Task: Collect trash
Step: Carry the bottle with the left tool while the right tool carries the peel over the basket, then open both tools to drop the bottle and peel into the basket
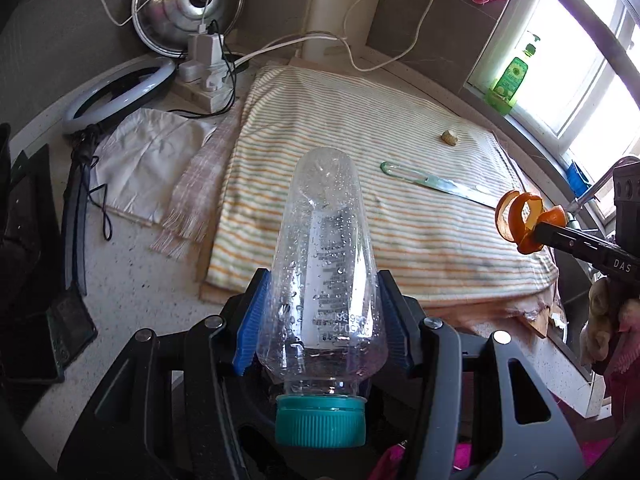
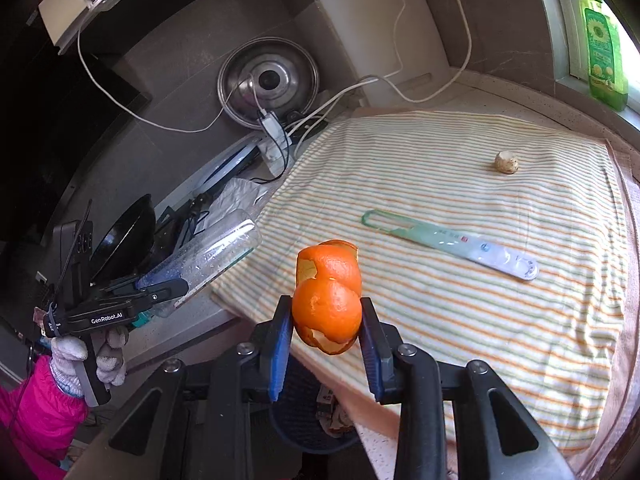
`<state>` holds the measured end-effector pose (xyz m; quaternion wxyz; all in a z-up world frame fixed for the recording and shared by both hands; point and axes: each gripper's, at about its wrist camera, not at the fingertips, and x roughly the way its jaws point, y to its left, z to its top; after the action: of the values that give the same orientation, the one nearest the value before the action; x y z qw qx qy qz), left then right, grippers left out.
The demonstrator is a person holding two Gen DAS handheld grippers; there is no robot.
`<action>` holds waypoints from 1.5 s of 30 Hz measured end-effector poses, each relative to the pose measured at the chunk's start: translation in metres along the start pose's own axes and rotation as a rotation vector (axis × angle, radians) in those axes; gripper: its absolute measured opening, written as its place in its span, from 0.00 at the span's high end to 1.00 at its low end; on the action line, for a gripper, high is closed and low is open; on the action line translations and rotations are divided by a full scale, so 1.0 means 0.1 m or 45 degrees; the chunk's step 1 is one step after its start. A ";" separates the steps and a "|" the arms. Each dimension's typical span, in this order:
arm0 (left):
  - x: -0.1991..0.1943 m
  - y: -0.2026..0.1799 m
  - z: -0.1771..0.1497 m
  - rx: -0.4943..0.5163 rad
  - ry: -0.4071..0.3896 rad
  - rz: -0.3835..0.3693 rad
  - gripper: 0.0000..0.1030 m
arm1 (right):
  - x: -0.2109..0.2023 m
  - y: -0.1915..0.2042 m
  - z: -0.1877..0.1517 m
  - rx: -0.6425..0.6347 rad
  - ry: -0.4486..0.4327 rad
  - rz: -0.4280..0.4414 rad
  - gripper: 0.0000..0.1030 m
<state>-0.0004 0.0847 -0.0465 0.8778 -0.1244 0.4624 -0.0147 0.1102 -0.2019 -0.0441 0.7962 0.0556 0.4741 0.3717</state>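
Now your left tongs grip the bottle, your right tongs clamp the peel; the packet and nub remain on the table.

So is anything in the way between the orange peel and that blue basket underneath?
Nothing visible: the orange peel, pinched in the right gripper, hangs over the blue basket, with only air between them.
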 end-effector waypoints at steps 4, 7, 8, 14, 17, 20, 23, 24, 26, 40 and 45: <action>-0.13 0.14 -0.24 -0.038 0.014 0.013 0.48 | 0.06 0.16 -0.16 0.002 0.033 0.037 0.69; -0.18 0.21 -0.40 -0.064 0.032 0.017 0.48 | 0.14 0.26 -0.29 -0.006 0.066 0.053 0.69; -0.19 0.23 -0.45 -0.074 0.040 0.018 0.48 | 0.17 0.29 -0.33 -0.010 0.081 0.057 0.69; -0.14 0.33 -0.73 -0.131 0.090 0.007 0.48 | 0.41 0.40 -0.59 -0.021 0.171 0.071 0.69; -0.10 0.34 -0.85 -0.140 0.117 -0.001 0.48 | 0.52 0.47 -0.70 -0.035 0.208 0.072 0.69; -0.01 0.33 -0.97 -0.146 0.159 -0.012 0.48 | 0.61 0.53 -0.81 -0.047 0.246 0.077 0.69; 0.11 0.31 -1.10 -0.148 0.205 -0.018 0.48 | 0.70 0.60 -0.92 -0.066 0.281 0.074 0.69; 0.15 0.31 -1.13 -0.149 0.219 -0.021 0.48 | 0.74 0.62 -0.95 -0.076 0.292 0.070 0.69; 0.25 0.31 -1.20 -0.156 0.249 -0.024 0.48 | 0.82 0.66 -1.02 -0.093 0.316 0.060 0.69; 0.87 0.41 -1.48 -0.218 0.400 -0.018 0.48 | 1.19 0.62 -1.33 -0.108 0.420 -0.023 0.69; 1.12 0.39 -1.58 -0.196 0.469 -0.011 0.48 | 1.33 0.58 -1.41 -0.107 0.455 -0.057 0.69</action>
<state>-0.0689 0.0742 -0.2316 0.7663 -0.1883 0.6143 -0.0058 0.0032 -0.1117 -0.1906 0.7091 -0.0552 0.5930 0.3775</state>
